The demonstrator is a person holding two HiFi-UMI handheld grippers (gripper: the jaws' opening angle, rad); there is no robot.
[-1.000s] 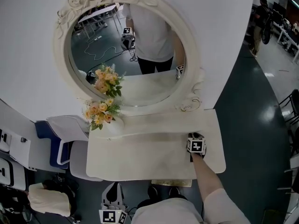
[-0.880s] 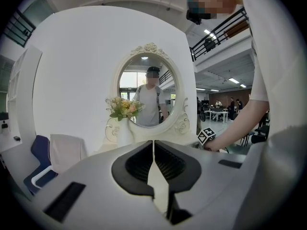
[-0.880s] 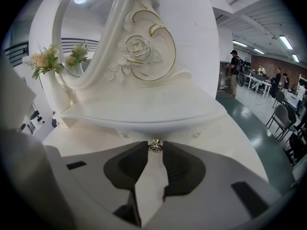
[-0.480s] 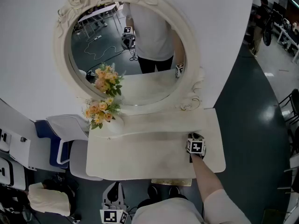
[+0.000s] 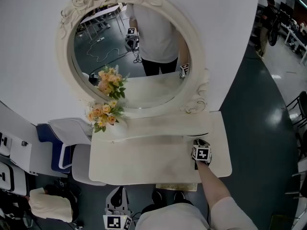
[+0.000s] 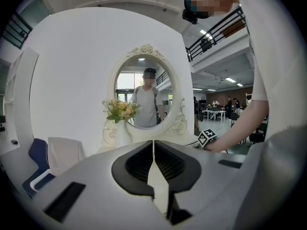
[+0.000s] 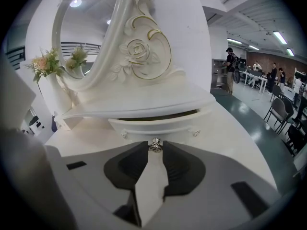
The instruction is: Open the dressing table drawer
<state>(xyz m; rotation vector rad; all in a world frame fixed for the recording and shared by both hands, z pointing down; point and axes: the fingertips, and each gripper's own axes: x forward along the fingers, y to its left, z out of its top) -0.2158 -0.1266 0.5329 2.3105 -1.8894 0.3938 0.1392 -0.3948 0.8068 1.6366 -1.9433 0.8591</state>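
The cream dressing table [image 5: 144,164] has a small curved drawer [image 7: 158,125] under its raised shelf [image 7: 144,104] at the right. The drawer stands slightly pulled out, with a dark gap above its front. My right gripper [image 7: 154,147] is shut on the drawer's small metal knob [image 7: 154,144]. In the head view the right gripper [image 5: 201,153] rests over the tabletop's right side. My left gripper [image 6: 153,145] hangs low in front of the table, jaws shut together with nothing between them. From the head it shows at the bottom edge [image 5: 115,219].
An oval mirror [image 5: 129,51] with a rose-carved frame rises behind the shelf. A vase of orange flowers [image 5: 103,116] stands at the table's back left. A white chair [image 5: 67,133] and a blue seat [image 5: 50,138] are to the left. People stand at the far right [image 5: 268,18].
The right gripper has shifted a little towards me with the knob, and a dark slit has opened under the shelf. The left gripper has not moved.
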